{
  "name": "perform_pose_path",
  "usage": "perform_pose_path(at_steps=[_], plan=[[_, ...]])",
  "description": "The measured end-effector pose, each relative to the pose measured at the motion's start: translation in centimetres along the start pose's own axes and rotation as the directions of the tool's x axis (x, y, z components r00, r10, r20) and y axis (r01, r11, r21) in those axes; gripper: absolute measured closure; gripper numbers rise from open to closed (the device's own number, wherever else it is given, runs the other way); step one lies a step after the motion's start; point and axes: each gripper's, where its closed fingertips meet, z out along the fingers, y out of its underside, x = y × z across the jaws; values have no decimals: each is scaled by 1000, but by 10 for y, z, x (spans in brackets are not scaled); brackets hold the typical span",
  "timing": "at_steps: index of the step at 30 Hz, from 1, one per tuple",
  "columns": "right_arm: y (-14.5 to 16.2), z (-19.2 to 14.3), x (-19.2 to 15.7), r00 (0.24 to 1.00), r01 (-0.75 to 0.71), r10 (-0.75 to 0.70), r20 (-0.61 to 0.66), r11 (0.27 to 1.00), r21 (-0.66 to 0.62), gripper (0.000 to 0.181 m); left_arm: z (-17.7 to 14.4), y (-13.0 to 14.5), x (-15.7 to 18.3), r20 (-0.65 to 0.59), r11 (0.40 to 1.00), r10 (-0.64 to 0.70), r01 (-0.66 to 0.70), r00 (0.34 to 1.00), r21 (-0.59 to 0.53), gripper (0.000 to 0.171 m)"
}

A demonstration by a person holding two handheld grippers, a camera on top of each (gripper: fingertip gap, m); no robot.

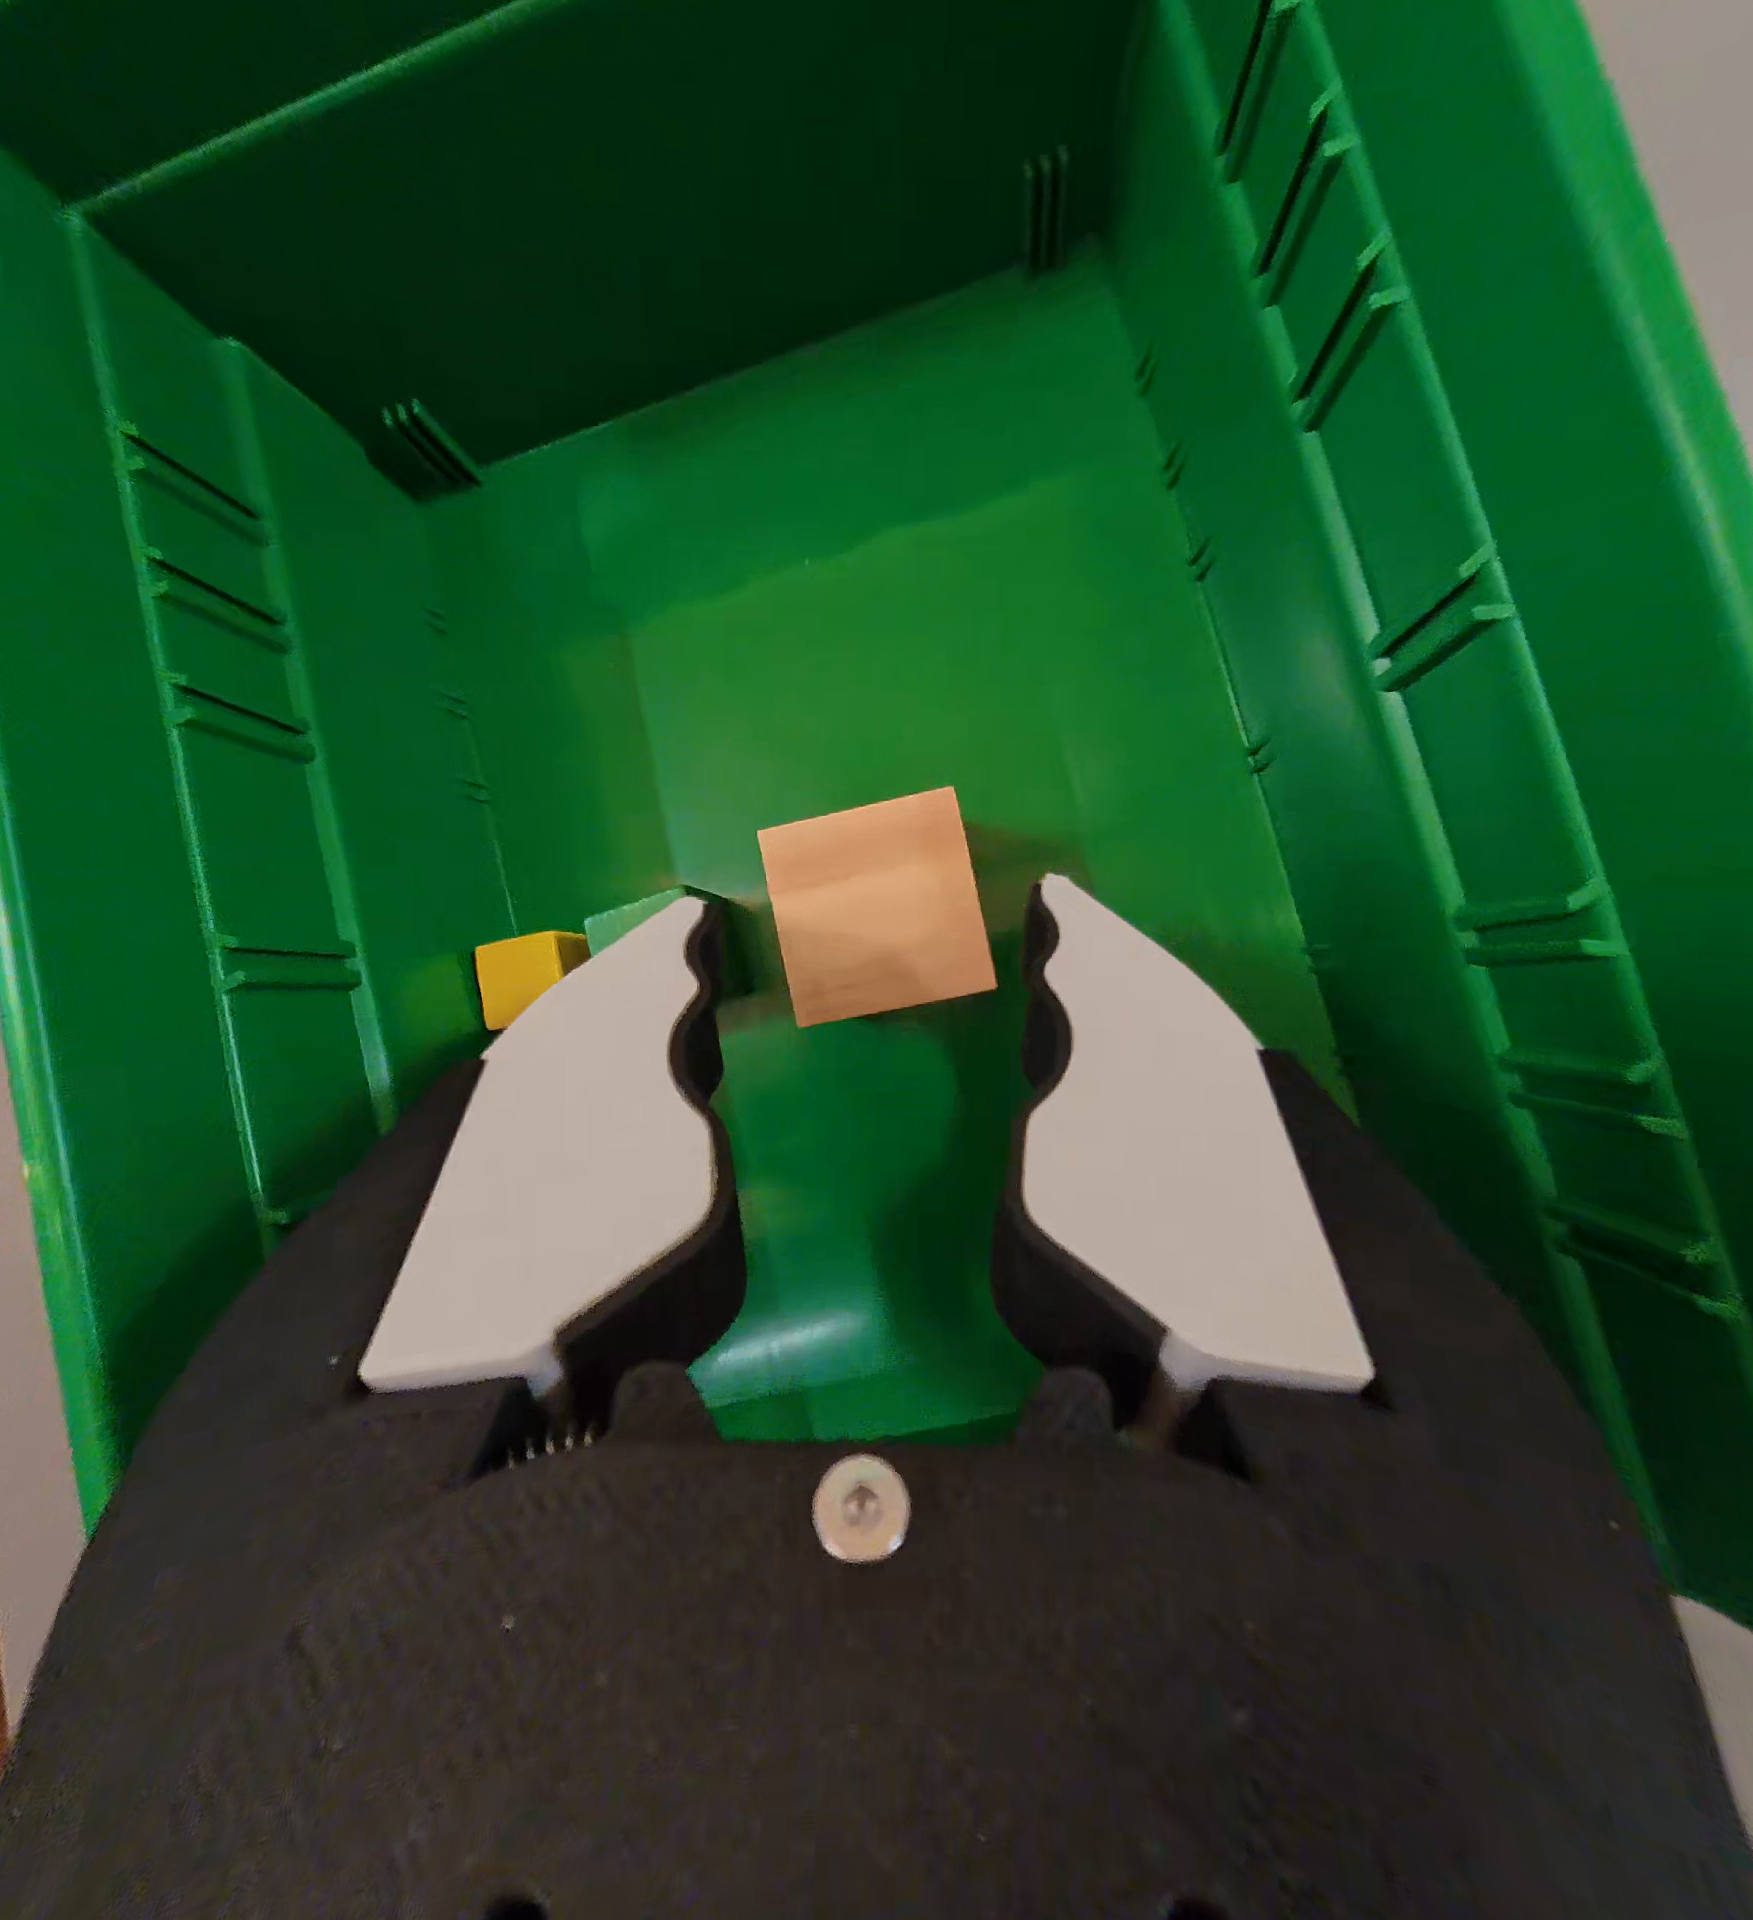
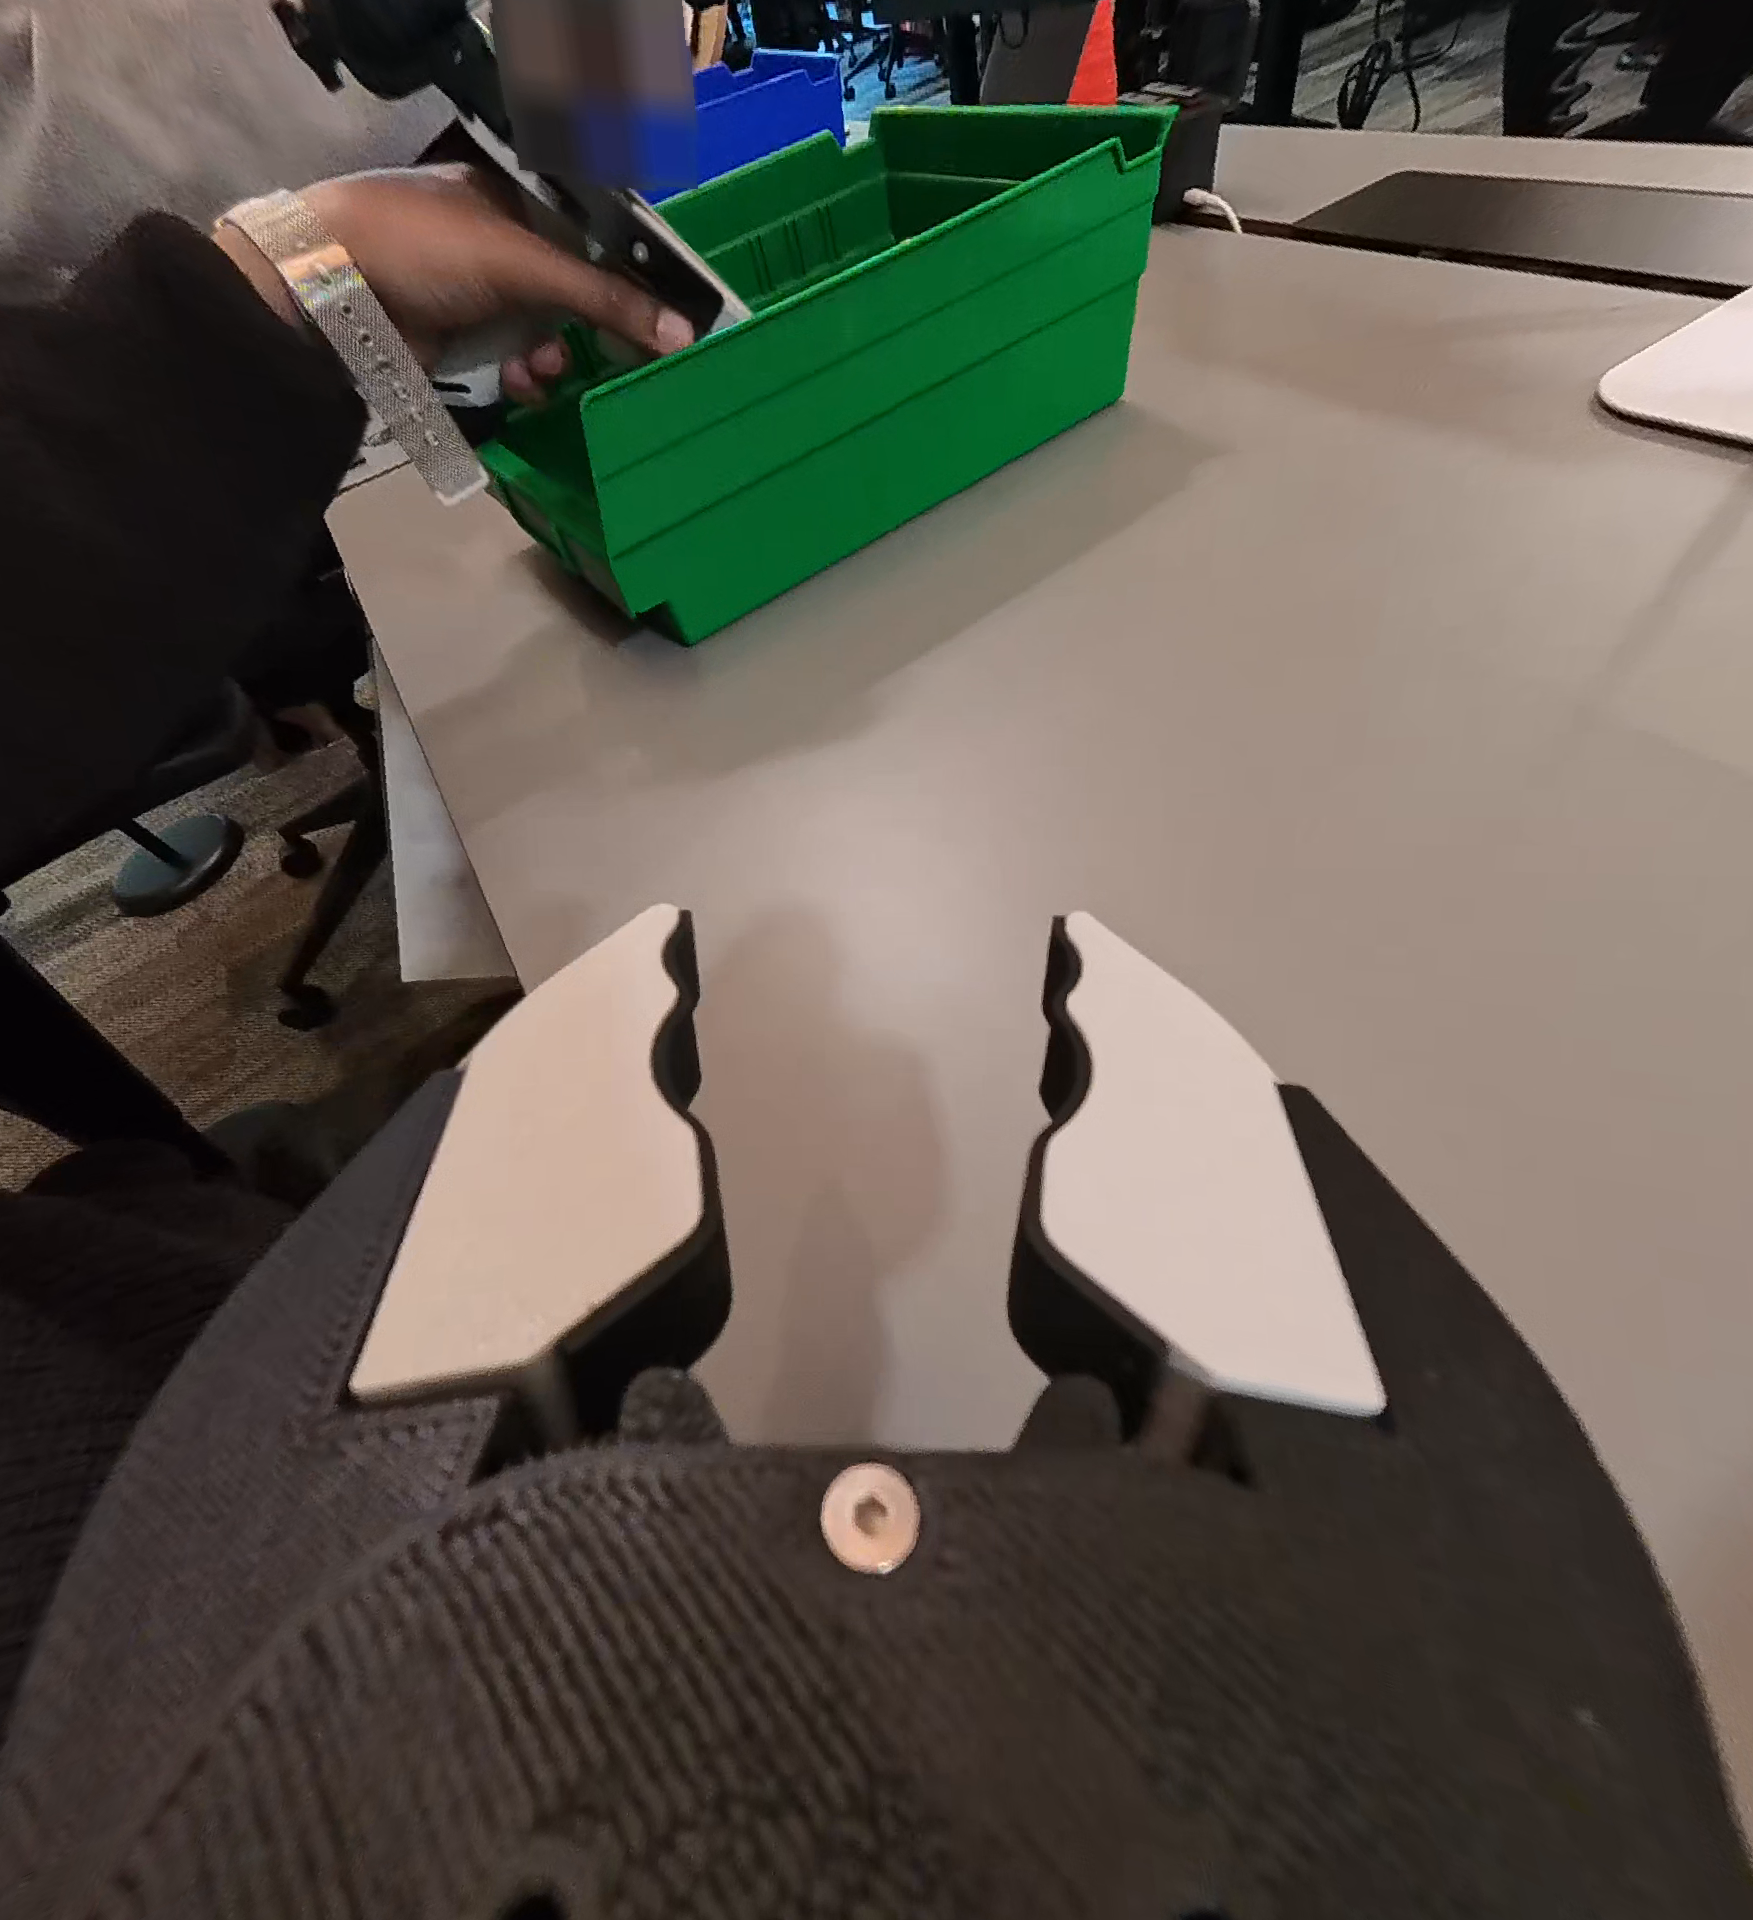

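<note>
Grey table (image 2: 1267,727), bearing a green bin (image 2: 851,416) near its left edge. Inside the bin (image 1: 1267,727), left gripper (image 1: 872,904) with jaws spread, gripping nothing, tan wooden cube (image 1: 872,904) between the fingertips, apparently untouched; yellow cube (image 1: 519,971) just left. Right gripper (image 2: 872,920) likewise parted and empty, above bare tabletop, well apart from the bin.

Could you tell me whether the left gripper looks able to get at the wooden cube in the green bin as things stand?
Probably yes: the left gripper is inside the green bin, jaws open, with the wooden cube just beyond the tips and nothing between them.
</note>
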Motion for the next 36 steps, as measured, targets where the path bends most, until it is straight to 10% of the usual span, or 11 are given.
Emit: perform_pose_path(at_steps=[12,17,20,26,31,36], plan=[[1,1,3,998,-61,61,9,998,-4,119,14,12,-5,46,998,45,-42,998,-55,123],[4,2,4,999,-43,43,1,999,-21,120,-18,-20,-6,-22,993,-41,44,999,112,123],[1,1,3,999,-45,45,6,999,-1,117,-59,-58,23,-279,940,-93,177,956,293,124],[-23,-10,-1,994,-93,84,66,986,139,114,-168,-114,145,-820,789,118,448,560,420,125],[-60,-40,12,952,-299,248,179,881,367,100,-210,-96,267,-903,759,383,490,195,428,125],[-74,-66,27,842,-529,393,369,732,430,103,-191,-69,330,-967,822,255,529,-12,210,125]])
